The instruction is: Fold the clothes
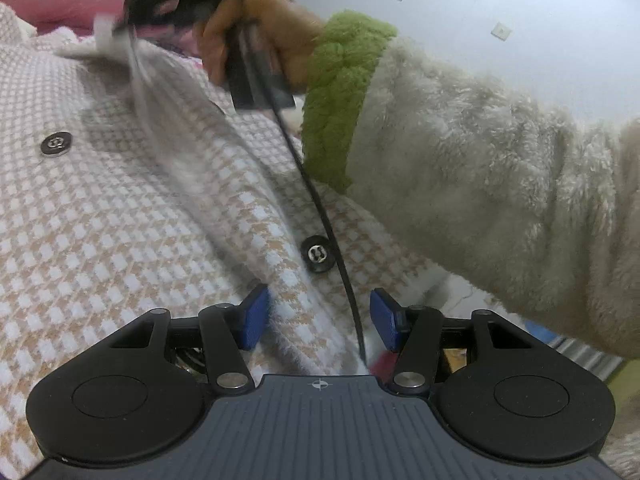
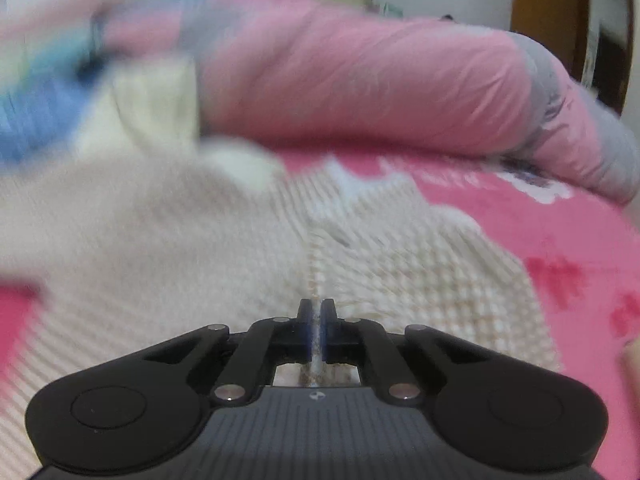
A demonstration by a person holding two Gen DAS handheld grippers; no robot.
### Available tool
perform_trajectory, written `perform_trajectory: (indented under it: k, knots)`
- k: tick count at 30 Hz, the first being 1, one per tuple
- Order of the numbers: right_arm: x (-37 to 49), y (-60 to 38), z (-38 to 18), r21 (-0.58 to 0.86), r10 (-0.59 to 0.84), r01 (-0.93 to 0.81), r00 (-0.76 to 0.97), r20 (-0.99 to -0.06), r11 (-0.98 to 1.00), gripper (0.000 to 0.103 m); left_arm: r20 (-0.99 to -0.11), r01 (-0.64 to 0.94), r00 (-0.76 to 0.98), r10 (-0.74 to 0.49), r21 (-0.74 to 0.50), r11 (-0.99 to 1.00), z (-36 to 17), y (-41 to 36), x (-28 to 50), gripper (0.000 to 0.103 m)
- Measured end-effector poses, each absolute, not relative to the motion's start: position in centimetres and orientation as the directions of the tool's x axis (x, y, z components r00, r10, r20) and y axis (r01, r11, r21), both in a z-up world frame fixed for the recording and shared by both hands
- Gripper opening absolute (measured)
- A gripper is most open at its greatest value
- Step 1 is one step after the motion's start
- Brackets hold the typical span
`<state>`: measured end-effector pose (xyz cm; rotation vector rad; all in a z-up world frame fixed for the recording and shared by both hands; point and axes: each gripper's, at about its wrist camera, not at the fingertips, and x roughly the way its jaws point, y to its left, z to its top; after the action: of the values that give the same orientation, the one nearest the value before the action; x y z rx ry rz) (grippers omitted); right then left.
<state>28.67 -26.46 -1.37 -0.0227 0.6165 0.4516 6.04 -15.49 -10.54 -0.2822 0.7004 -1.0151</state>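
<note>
Right gripper [image 2: 317, 330] pinches checked jacket [image 2: 400, 264]; left gripper [image 1: 318, 322] gapes.

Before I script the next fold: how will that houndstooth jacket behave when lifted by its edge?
Probably floppy: the houndstooth jacket drapes from the right gripper pinching its edge. Its fuzzy weave likely grips well. The buttons add little weight.
</note>
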Motion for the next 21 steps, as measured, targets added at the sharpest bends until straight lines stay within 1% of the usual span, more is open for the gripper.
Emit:
perform_trajectory:
  k: [3, 5, 6, 8, 9, 10, 11, 12, 15, 16, 18, 21]
  knots:
    - [29.4, -27.2, -1.2, 0.235, 0.514, -0.464, 0.682, -0.520, 0.854, 0.003, -0.407, 0.690, 0.326, -0.853, -0.514, 0.509, -10.5, -15.4, 6.0, 0.054]
    - [30.4, -26.2, -3.0, 0.234, 0.525, -0.486, 0.638, -0.563, 0.842, 0.004, -0.421, 0.689, 0.326, -0.846, -0.508, 0.518, -10.6, -15.0, 5.9, 0.054]
    - [31.0, -25.7, -4.0, 0.232, 0.521, -0.490, 0.611, -0.597, 0.840, 0.007, -0.427, 0.686, 0.327, -0.843, -0.506, 0.523, -10.7, -14.8, 5.9, 0.054]
    - [31.8, -24.4, -6.4, 0.200, 0.474, -0.477, 0.569, -0.673, 0.856, 0.013, -0.435, 0.682, 0.330, -0.837, -0.503, 0.531, -10.7, -14.4, 5.6, 0.054]
    - [32.1, -23.8, -7.6, 0.181, 0.446, -0.470, 0.547, -0.709, 0.864, 0.013, -0.439, 0.684, 0.334, -0.834, -0.496, 0.535, -10.6, -14.2, 5.4, 0.054]
    - [31.8, -23.6, -7.9, 0.169, 0.437, -0.468, 0.555, -0.707, 0.867, 0.014, -0.442, 0.686, 0.339, -0.831, -0.487, 0.540, -10.5, -14.0, 5.2, 0.054]
    - [31.5, -23.9, -7.4, 0.176, 0.442, -0.466, 0.556, -0.705, 0.867, 0.018, -0.445, 0.689, 0.346, -0.826, -0.477, 0.546, -10.3, -13.8, 4.9, 0.054]
    - [31.3, -24.2, -6.7, 0.188, 0.447, -0.463, 0.551, -0.705, 0.866, 0.025, -0.450, 0.690, 0.351, -0.821, -0.469, 0.551, -10.2, -13.5, 4.7, 0.054]
    - [28.7, -27.4, -2.8, 0.255, 0.487, -0.434, 0.593, -0.641, 0.864, 0.031, -0.456, 0.689, 0.356, -0.816, -0.462, 0.559, -9.8, -12.3, 4.5, 0.055]
    - [27.3, -29.0, -1.2, 0.269, 0.489, -0.418, 0.620, -0.614, 0.868, 0.031, -0.454, 0.686, 0.354, -0.817, -0.468, 0.557, -9.8, -12.3, 4.4, 0.055]
    - [23.5, -32.6, 1.6, 0.300, 0.483, -0.378, 0.677, -0.556, 0.876, 0.036, -0.451, 0.680, 0.349, -0.821, -0.481, 0.553, -9.8, -12.2, 4.1, 0.055]
    - [16.2, -37.4, 3.8, 0.325, 0.473, -0.350, 0.729, -0.495, 0.879, 0.037, -0.452, 0.660, 0.326, -0.830, -0.520, 0.543, -10.1, -12.8, 4.3, 0.055]
